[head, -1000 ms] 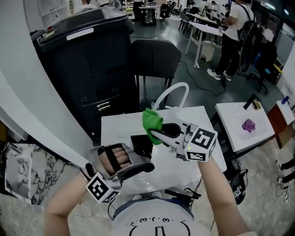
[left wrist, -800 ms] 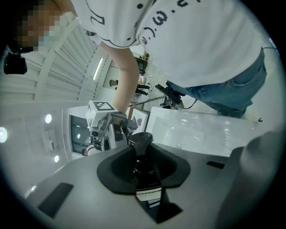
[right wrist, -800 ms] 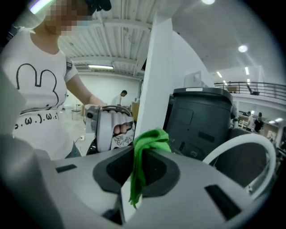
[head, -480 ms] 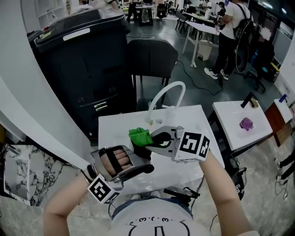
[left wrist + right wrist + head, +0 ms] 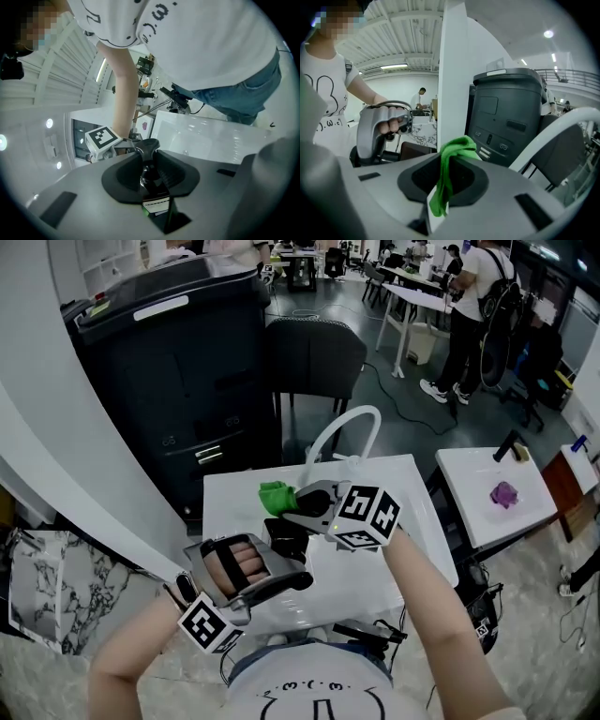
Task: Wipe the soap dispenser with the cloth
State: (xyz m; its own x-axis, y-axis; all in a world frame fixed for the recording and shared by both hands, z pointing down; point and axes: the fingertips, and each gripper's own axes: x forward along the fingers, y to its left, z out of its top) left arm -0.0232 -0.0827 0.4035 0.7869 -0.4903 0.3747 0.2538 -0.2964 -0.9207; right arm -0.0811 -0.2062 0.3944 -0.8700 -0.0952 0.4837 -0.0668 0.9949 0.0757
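Observation:
A black soap dispenser [image 5: 286, 538] stands upright on the white table [image 5: 417, 521], with my left gripper [image 5: 292, 563] shut on its body. In the left gripper view its pump head [image 5: 149, 146] and white label [image 5: 155, 204] show between the jaws of that gripper [image 5: 151, 164]. My right gripper [image 5: 291, 502] is shut on a green cloth [image 5: 276, 495], which sits just above and behind the dispenser's top. Seen from the right gripper [image 5: 449, 165], the cloth [image 5: 451, 157] hangs pinched between the jaws. I cannot tell whether the cloth touches the dispenser.
A tall black cabinet [image 5: 178, 362] and a dark chair [image 5: 314, 357] stand behind the table. A white curved tube [image 5: 342, 432] rises at the table's far edge. To the right is a second white table [image 5: 487, 512] with a purple object [image 5: 506, 494]. People stand farther back.
My right gripper has carried the green cloth left and lower, from right of the dispenser to just over its top. The left gripper and the dispenser have stayed put.

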